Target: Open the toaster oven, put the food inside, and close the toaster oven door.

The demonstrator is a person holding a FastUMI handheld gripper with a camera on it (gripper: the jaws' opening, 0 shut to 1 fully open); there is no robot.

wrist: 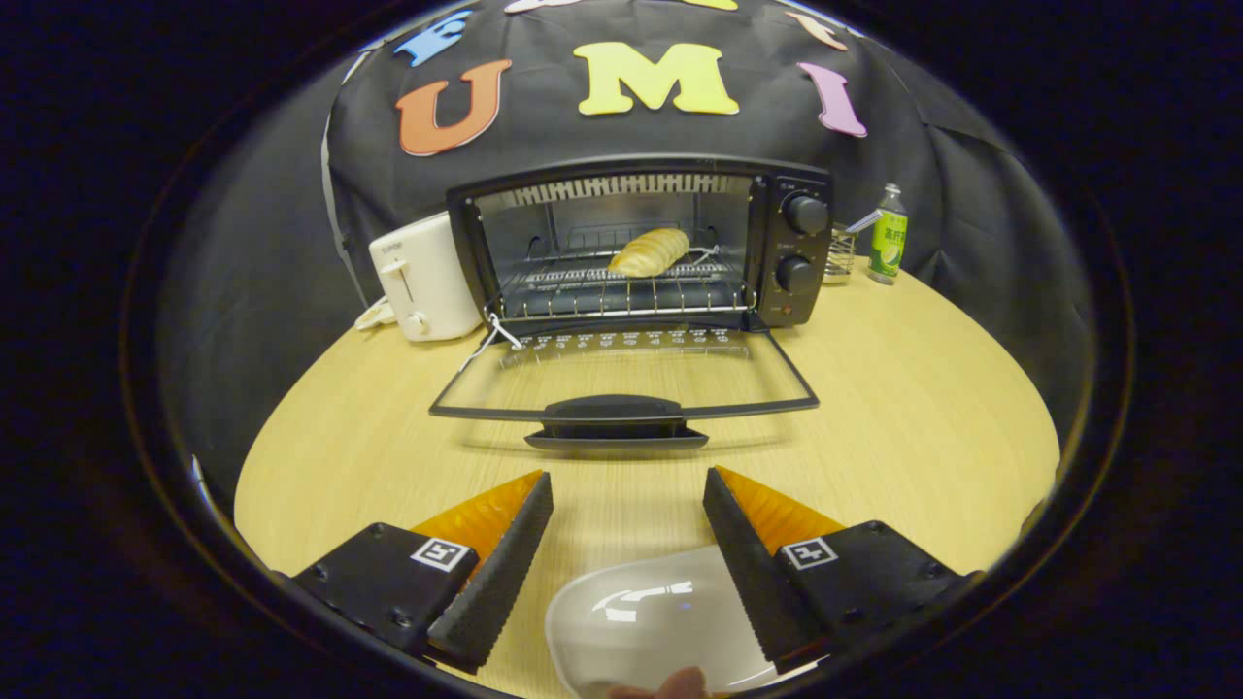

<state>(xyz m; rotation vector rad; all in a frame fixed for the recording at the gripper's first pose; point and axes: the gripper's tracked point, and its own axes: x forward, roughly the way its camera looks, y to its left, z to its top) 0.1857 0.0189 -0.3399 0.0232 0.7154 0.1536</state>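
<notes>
In the gripper view, the hand-held gripper (627,505) is hovering over the near part of the worktop (923,408) with its fingers spread wide and nothing between them, so it is released. A white plate (641,621) is lying on the worktop between and just below the finger bases, bare of food, with a fingertip (680,684) showing at its near rim.

Beyond the fingers, the toaster oven (641,243) is standing at the far middle of the worktop, facing the gripper. Its door (621,374) is hanging fully down, flat toward the gripper, with the handle (617,419) at its near edge. The bread (649,252) is lying on the wire rack (621,291) inside, right of centre and well in, probably set deep so the door can swing up without catching it.

A white toaster (419,277) is sitting just left of the oven, and a green bottle (888,235) is standing to its far right, beside a small wire holder (841,252).

Judging by this, opening and loading are done; only closing is left. The open fingers are sitting back from the handle, roughly in line with it, likely ready to go under and lift.
</notes>
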